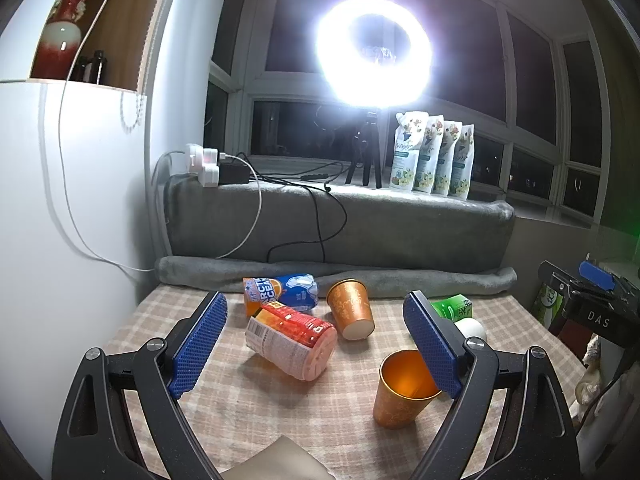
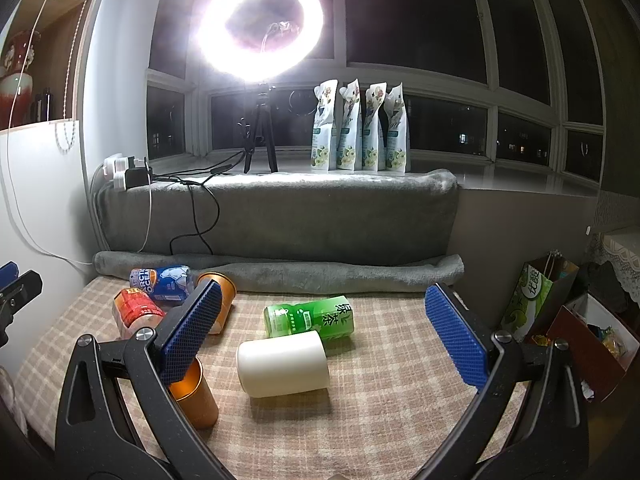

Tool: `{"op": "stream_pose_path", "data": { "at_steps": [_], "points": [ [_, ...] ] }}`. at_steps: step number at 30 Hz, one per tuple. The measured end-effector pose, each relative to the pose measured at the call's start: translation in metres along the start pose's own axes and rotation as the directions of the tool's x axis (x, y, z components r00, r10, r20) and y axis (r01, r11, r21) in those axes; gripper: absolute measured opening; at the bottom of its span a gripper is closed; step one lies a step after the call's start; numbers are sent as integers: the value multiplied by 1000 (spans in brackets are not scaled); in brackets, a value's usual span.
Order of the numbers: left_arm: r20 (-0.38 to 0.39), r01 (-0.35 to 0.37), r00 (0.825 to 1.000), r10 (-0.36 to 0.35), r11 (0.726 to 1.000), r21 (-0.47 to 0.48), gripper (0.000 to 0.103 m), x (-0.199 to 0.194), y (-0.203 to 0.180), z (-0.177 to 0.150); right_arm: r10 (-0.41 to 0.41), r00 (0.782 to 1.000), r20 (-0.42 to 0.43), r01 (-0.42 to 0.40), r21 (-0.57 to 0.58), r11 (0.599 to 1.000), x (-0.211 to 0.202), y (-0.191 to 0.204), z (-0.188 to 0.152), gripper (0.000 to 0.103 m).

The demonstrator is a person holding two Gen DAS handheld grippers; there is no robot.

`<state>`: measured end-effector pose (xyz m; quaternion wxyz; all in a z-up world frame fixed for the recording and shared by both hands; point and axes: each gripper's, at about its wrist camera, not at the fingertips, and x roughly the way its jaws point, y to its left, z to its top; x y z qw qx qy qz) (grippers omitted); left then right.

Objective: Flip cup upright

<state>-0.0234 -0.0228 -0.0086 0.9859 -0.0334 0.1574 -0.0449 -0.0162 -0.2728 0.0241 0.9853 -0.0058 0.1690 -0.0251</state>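
An orange cup [image 1: 402,390] stands upright, mouth up, on the checked tablecloth [image 1: 256,412]; it also shows in the right wrist view [image 2: 196,394], partly behind the left finger. A second orange cup [image 1: 352,308] lies on its side near the back; it also shows in the right wrist view [image 2: 222,300]. A white cup [image 2: 282,362] lies on its side mid-table; in the left wrist view [image 1: 474,328] only a part shows. My left gripper [image 1: 316,344] is open and empty above the cans. My right gripper [image 2: 324,338] is open and empty above the white cup.
A red can [image 1: 292,344], a blue-and-orange can [image 1: 280,292] and a green bottle [image 2: 310,316] lie on their sides. A grey blanket roll [image 2: 280,272] borders the table's far edge. A ring light [image 2: 260,26], pouches [image 2: 360,128] and power plugs [image 1: 206,164] stand on the sill. Bags [image 2: 532,300] sit to the right.
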Motion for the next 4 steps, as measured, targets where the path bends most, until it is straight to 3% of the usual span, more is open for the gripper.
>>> {"op": "stream_pose_path", "data": {
  "at_steps": [4],
  "points": [
    [2,2,1000,-2,1000,1,90,0,0,0,0,1000,1,0,0,1000,0,0,0,103]
  ]
}}
